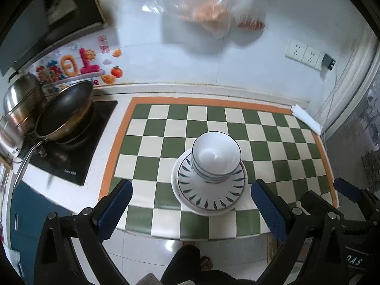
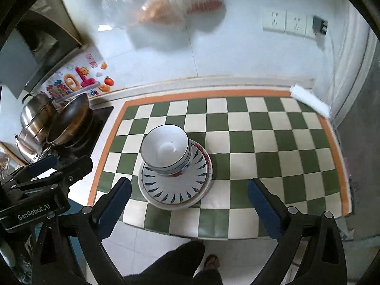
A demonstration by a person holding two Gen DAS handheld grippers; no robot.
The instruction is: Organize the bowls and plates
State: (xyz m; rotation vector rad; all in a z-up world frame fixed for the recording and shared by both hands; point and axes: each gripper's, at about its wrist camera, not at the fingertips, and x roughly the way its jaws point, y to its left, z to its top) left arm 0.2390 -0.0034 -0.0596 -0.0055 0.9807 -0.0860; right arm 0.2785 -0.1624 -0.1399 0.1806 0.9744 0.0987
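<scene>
Nearest, the left gripper (image 1: 192, 205) has its blue-padded fingers (image 1: 116, 207) spread wide and empty, held above the front edge of the surface (image 1: 104, 123), with white floor tiles below. The right gripper (image 2: 189, 204) is beside it, fingers (image 2: 263, 206) equally apart and gripping nothing.

Just past the fingertips, near the front edge of the green-and-cream checkered mat with an orange border (image 1: 261, 152), sits the stack of white plates with dark leaf-shaped rim marks (image 1: 209, 194). The stacked white bowls with thin dark rims (image 1: 216, 154) stand upright on the plates, slightly toward the back. Checkered mat lies bare on all sides of the stack, with the widest open stretch to its right and behind.

Left of the mat, on a black cooktop (image 1: 71, 163), a dark frying pan (image 1: 64, 111) leans against a steel pot (image 1: 21, 99). At the mat's far right corner lies a folded white cloth (image 1: 306, 118). Beyond is a white tiled wall (image 1: 185, 64) carrying white power sockets (image 1: 304, 53) and a clear plastic bag (image 1: 204, 7)
</scene>
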